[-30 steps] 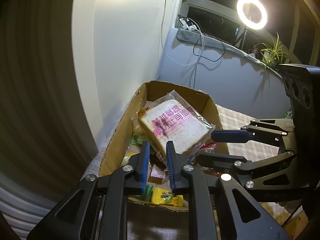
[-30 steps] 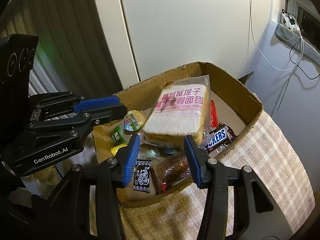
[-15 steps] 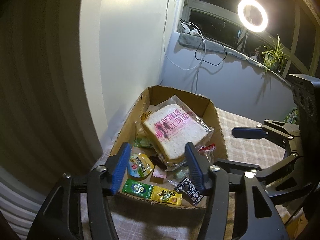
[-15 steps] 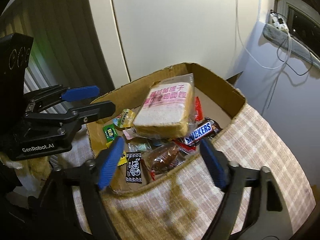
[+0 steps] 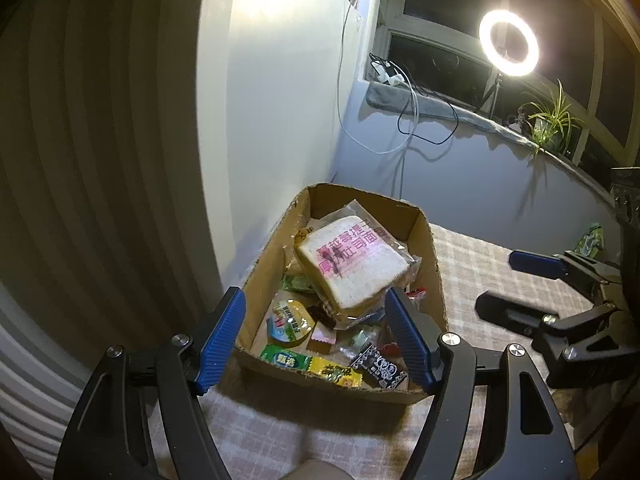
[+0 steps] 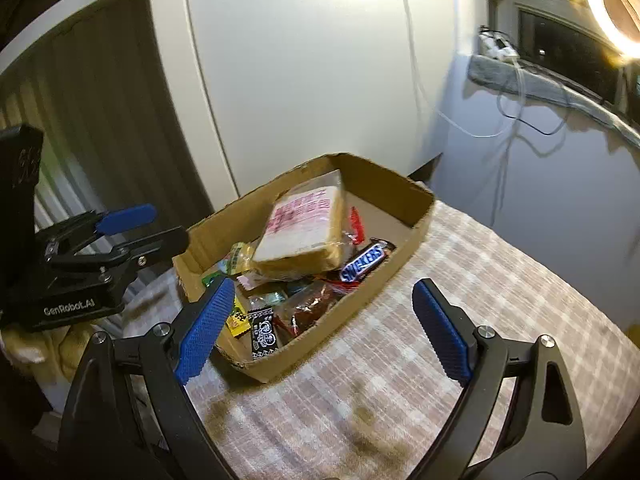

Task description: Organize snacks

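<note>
A cardboard box (image 5: 436, 280) (image 6: 400, 192) stands on a checked tablecloth against the wall. It holds a bagged sliced bread loaf (image 5: 352, 264) (image 6: 304, 232) on top of several small snacks, among them a Snickers bar (image 6: 366, 260), a jelly cup (image 5: 290, 320) and candy packets (image 5: 336, 370). My left gripper (image 5: 316, 336) is open and empty, just in front of the box's near edge. My right gripper (image 6: 320, 328) is open and empty, back from the box's right side. Each gripper also shows in the other view, the right one (image 5: 520, 288) and the left one (image 6: 140, 226).
The checked tablecloth (image 6: 460, 280) spreads to the right of the box. A green snack packet (image 5: 588, 240) lies at the far right. A white wall and a curtain stand close behind and left of the box. A ring light (image 5: 508, 44), cables and a plant are on the window sill.
Both grippers have opened wide and pulled back from the box. The left gripper let go of the bread loaf, which now rests in the box.
</note>
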A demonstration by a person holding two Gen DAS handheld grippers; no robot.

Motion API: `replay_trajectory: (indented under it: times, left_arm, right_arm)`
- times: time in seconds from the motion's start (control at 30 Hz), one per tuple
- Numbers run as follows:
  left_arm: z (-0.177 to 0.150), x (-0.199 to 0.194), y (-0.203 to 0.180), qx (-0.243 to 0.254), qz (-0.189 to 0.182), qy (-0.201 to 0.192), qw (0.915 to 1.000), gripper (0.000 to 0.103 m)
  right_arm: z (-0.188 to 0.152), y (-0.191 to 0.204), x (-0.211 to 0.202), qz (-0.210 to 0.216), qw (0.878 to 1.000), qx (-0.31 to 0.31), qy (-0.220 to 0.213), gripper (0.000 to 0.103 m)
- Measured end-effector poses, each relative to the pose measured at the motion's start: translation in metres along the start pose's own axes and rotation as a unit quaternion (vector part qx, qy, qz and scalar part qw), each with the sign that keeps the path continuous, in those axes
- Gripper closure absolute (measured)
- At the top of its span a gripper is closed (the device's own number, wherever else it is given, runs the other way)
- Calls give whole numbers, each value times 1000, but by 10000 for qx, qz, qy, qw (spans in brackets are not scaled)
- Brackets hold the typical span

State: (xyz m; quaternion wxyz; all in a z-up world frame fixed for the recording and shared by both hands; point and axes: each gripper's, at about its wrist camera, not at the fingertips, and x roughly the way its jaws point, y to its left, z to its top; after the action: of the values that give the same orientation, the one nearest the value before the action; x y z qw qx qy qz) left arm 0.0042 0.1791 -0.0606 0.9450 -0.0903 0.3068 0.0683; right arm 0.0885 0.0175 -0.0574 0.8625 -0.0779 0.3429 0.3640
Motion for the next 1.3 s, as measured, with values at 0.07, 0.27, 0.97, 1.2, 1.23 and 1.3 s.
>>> replay_trajectory:
  times: [0.07,0.27,0.97,1.2,1.23,1.3]
  left_arm:
    - [-1,-3,0,-4,56,-42,10000,27]
    - [-6,-10,0,-115,152,-99,9998,25]
    - [-22,-19,-27,16,191,-32,9998,23]
    - [-23,-20,-33,66,211,-35,9998,23]
    - [-23,-20,-34,72,219,-36,9997,23]
    - [-23,-20,-34,71,219,-38,9997,23]
  right_arm:
    - [-2,-1,-4,-91,9999,91,-57,10]
    - [-7,0,-15,-512,9983,217,-153,10]
    - [-26,-15,-44,-1038,9924,540,-380,10]
    - [-29,-16,-47,-1027,9923,573,-390,10]
    - [-29,-16,-48,-1028,9923,570,-395,10]
    - [-29,-16,-49,-1039,9921,568,-408,10]
